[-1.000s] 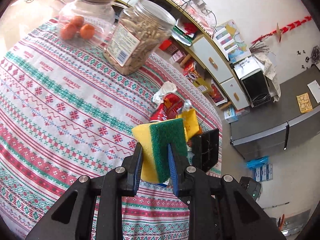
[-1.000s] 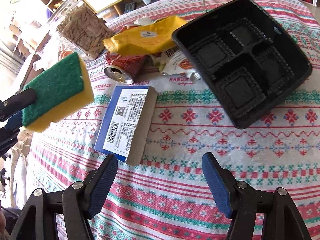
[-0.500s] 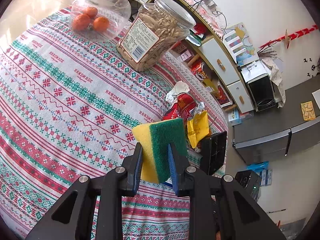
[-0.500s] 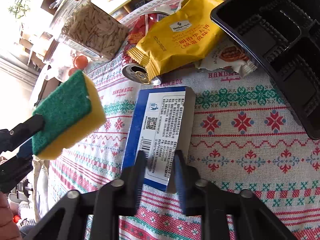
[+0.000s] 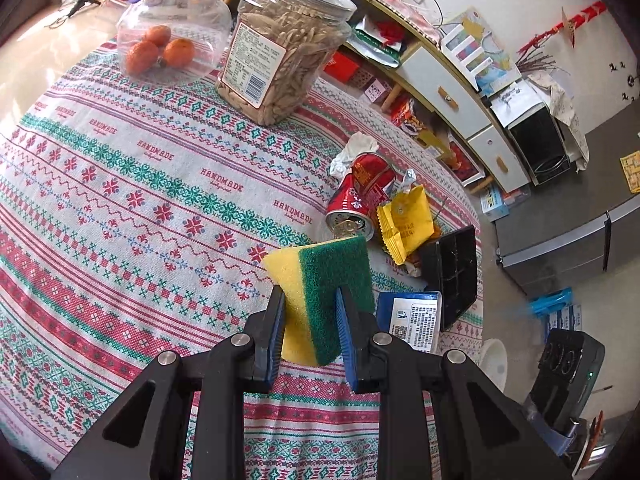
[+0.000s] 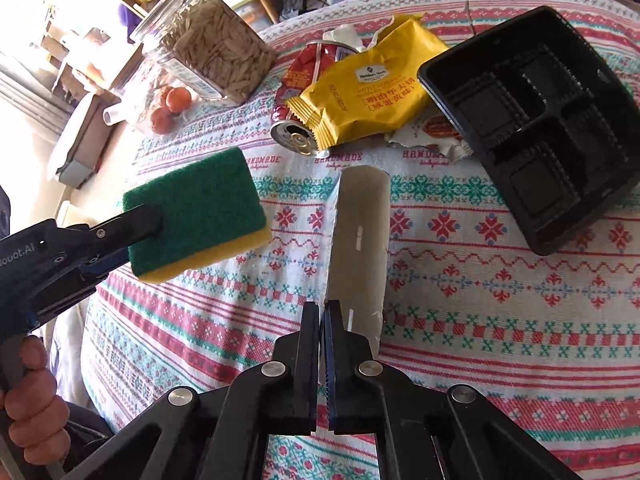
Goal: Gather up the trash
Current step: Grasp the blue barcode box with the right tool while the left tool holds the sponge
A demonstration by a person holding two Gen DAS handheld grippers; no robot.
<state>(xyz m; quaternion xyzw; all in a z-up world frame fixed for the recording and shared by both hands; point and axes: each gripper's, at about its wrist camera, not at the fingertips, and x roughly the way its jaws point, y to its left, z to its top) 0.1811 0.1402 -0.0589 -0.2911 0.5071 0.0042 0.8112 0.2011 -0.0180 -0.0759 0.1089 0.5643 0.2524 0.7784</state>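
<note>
Two claws (image 5: pixel 310 322) (image 6: pixel 323 316), pinching sponge (image 5: pixel 328 280) and flattened box (image 6: pixel 360 248)

Woven patterned cloth (image 5: pixel 120 184); sponge (image 5: pixel 320 280) of yellow foam with a rough green scouring face; glossy black plastic tray (image 6: pixel 532 120); shiny metal can (image 5: pixel 356 200); matt grey cardboard box (image 6: pixel 360 240)

I read "HANDMADE" woven across the tablecloth (image 5: pixel 216 184) on my table, and "Member's Mark" on the yellow wrapper (image 6: pixel 372 92).
</note>
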